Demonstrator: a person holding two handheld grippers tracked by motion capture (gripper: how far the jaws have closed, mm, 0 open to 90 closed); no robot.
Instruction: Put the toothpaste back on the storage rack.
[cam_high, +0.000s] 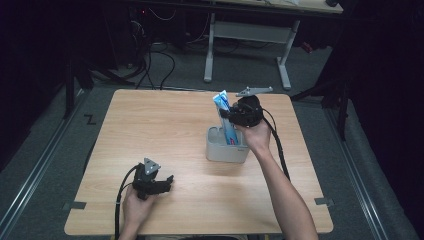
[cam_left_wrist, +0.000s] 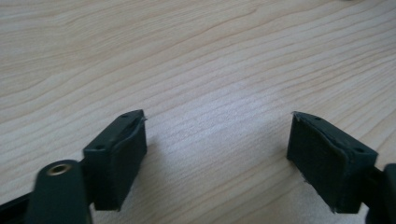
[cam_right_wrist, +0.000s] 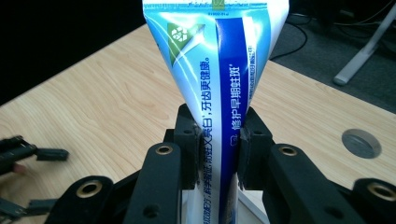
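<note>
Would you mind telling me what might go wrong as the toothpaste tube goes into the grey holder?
1. The right gripper pinches the toothpaste tube partway down its soft body, so the tube could buckle or twist if its lower end catches inside.
2. The grey holder stands free on the table, with the open left gripper well away, so a sideways push may slide or tip it.
</note>
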